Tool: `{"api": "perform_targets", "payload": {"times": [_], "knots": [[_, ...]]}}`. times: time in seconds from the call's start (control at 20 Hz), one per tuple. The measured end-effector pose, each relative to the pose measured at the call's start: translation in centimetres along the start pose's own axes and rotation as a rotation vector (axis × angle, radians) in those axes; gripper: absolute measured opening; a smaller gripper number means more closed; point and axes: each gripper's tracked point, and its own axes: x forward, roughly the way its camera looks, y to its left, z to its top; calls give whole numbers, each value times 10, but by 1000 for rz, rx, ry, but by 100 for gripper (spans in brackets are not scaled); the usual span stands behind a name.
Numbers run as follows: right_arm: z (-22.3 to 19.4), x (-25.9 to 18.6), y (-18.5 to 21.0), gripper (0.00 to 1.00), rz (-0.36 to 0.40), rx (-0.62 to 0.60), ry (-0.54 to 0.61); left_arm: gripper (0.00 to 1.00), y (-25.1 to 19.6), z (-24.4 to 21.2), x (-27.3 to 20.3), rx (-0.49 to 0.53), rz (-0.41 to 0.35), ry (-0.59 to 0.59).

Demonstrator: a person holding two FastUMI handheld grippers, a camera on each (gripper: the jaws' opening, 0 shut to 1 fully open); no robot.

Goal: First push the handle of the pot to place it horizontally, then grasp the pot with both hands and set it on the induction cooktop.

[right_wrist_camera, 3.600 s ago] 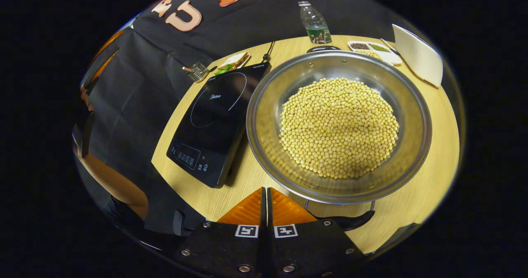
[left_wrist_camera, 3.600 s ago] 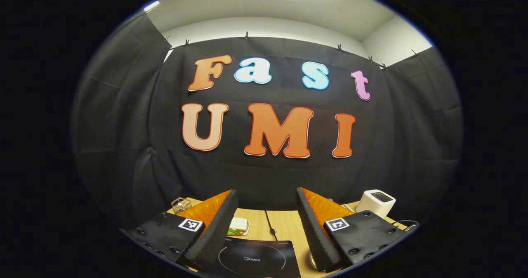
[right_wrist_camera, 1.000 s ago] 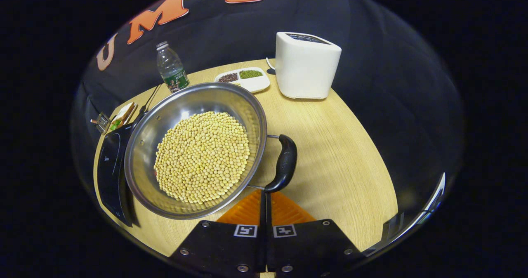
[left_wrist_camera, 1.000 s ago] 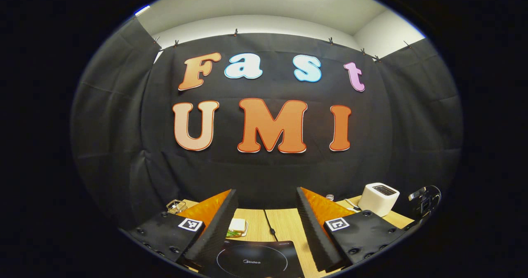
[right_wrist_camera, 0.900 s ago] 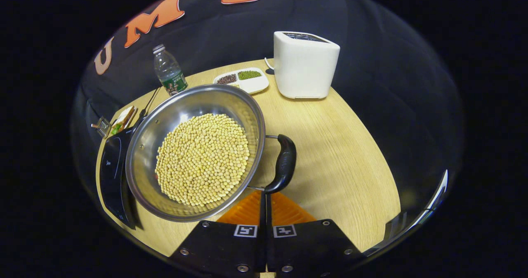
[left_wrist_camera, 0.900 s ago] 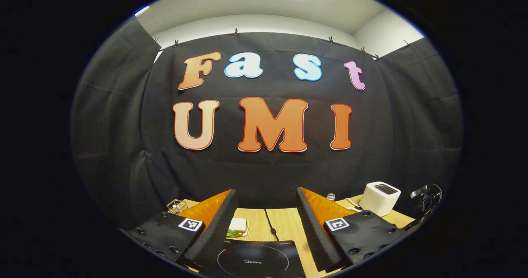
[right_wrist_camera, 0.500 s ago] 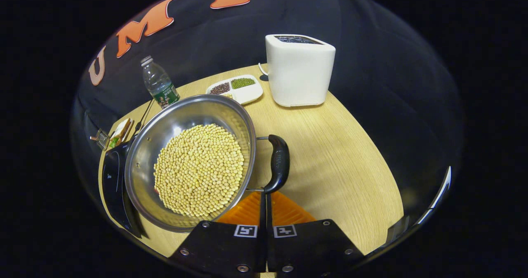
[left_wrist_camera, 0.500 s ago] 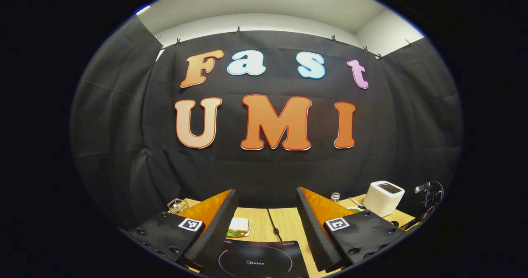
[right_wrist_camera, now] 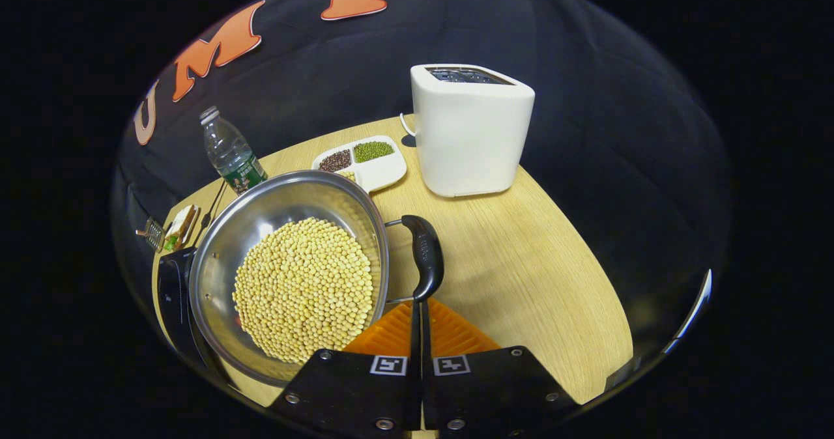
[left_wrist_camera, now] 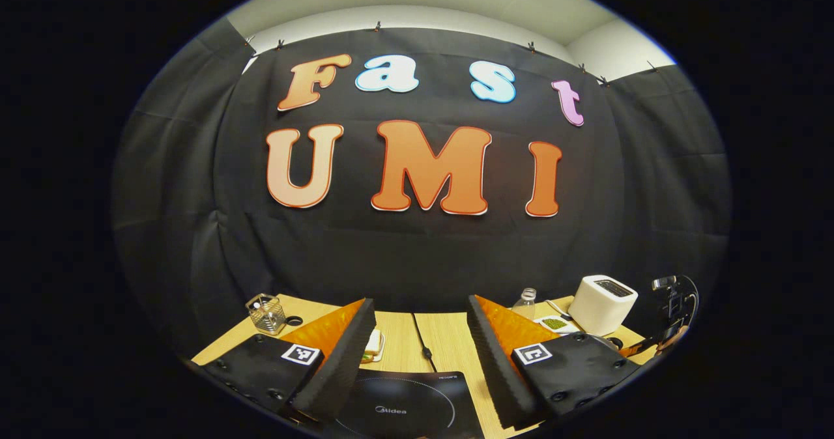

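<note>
In the right gripper view a steel pot (right_wrist_camera: 260, 221) full of soybeans (right_wrist_camera: 303, 286) sits on the wooden table (right_wrist_camera: 521, 269). Its left edge overlaps the black induction cooktop (right_wrist_camera: 171, 296). The pot's black side handle (right_wrist_camera: 425, 256) points to the right in this view. My right gripper (right_wrist_camera: 417, 303) is shut with nothing between its fingers, and its tips touch the near end of that handle. In the left gripper view my left gripper (left_wrist_camera: 420, 302) is open above the cooktop (left_wrist_camera: 397, 406), holding nothing. The right gripper (left_wrist_camera: 674, 309) appears far off at the right edge.
A white toaster (right_wrist_camera: 470, 129) stands behind the pot, beside a divided tray of beans (right_wrist_camera: 361, 159) and a water bottle (right_wrist_camera: 228, 149). A sandwich plate (right_wrist_camera: 176, 227) lies beyond the cooktop. A wire basket (left_wrist_camera: 266, 313) stands at the table's far left; a cable (left_wrist_camera: 423, 341) runs back from the cooktop.
The right gripper, still shut, kept pushing against the handle's end; pot and handle slid left and nearer in its view. The left gripper's view tipped down, showing more of the table.
</note>
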Motion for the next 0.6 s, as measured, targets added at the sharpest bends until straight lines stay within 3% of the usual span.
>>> {"api": "perform_targets", "payload": {"times": [0.5, 0.6], "knots": [[15, -1, -2, 1, 37, 12, -17, 93, -52, -72, 24, -19, -106, 191], [31, -13, -14, 7, 13, -5, -62, 93, -69, -91, 29, -9, -135, 248]]}}
